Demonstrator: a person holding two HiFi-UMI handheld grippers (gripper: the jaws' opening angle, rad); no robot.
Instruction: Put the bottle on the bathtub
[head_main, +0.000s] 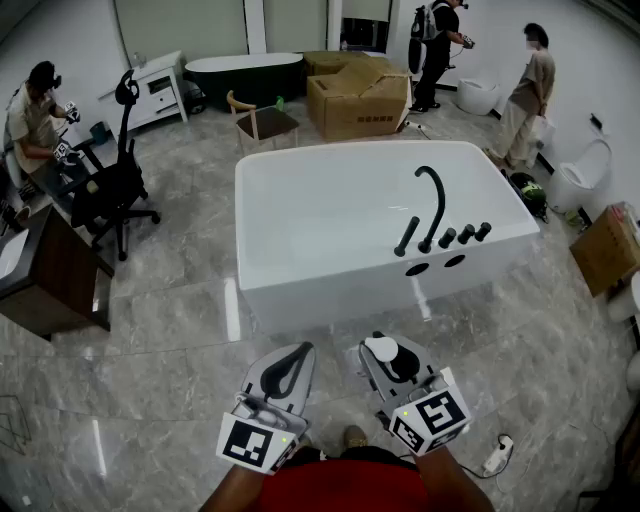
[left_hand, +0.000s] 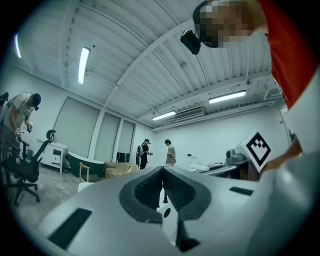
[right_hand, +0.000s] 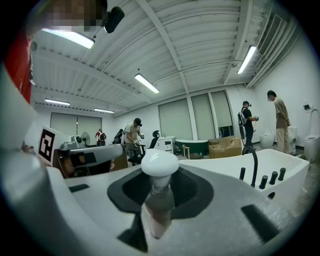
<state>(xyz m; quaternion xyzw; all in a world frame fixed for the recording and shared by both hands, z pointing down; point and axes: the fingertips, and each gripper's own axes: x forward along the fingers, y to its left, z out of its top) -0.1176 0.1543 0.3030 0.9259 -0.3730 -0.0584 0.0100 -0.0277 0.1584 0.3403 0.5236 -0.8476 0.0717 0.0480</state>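
The small bottle with a round white cap and a see-through body was in the right gripper. Its fingers were closed on the bottle's body. The bottle's long side ran the same way as the fingers, and the cap stuck out past their tips. It pointed ahead at the big white bathtub. The bathtub stood on the shiny grey floor, straight in front of both grippers. A strip of floor lay between, so nothing touched the bathtub yet. The right gripper was on the side of the curved black tap and nearer to that end of the bathtub. The left gripper was just beside it, with its fingers pressed together and nothing between them. I think the bottle had to go forward and up to the flat white edge near the tap. The cap looked smooth and wider than the neck. The body looked thin and light, so it could tip over easily when set down.
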